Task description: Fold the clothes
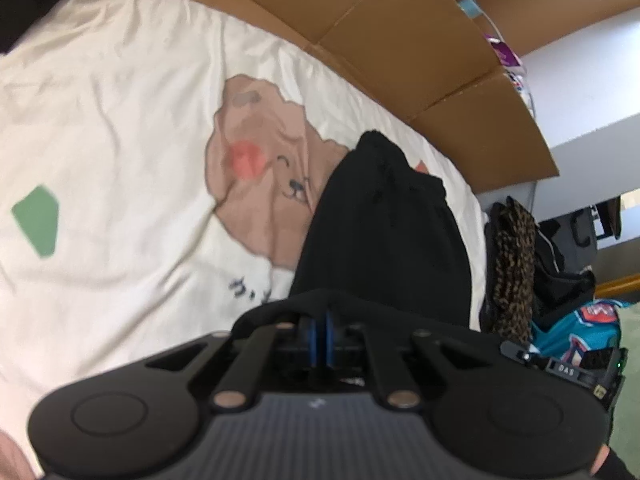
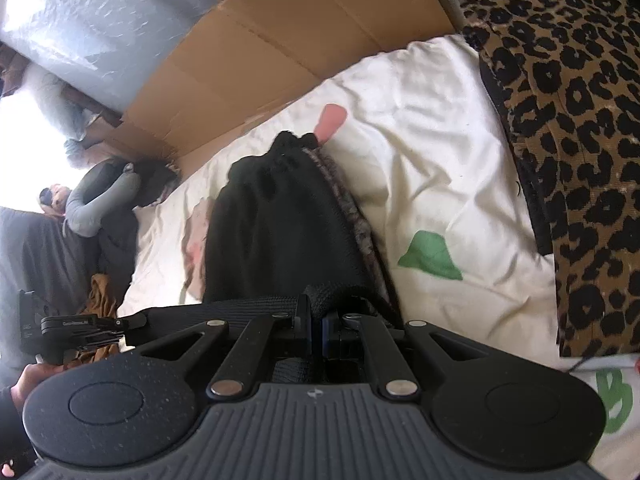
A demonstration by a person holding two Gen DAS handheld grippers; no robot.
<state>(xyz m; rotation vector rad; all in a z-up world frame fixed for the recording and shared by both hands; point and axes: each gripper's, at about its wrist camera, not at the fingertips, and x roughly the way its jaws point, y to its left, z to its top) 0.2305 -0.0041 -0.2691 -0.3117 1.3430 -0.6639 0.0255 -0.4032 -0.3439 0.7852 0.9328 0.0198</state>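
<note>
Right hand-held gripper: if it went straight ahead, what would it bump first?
The black garment it already pinches; the right hand-held gripper is shut on it. Beyond lies the white bedsheet, probably.

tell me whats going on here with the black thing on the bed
A person is folding clothes with a handheld gripper in each hand. The left gripper and the right gripper are both shut on the near edge of a black garment, which stretches away from them across a white bedsheet with a cartoon print. A leopard-print cloth lies beside it on the bed, and cardboard lines the far side.
</note>
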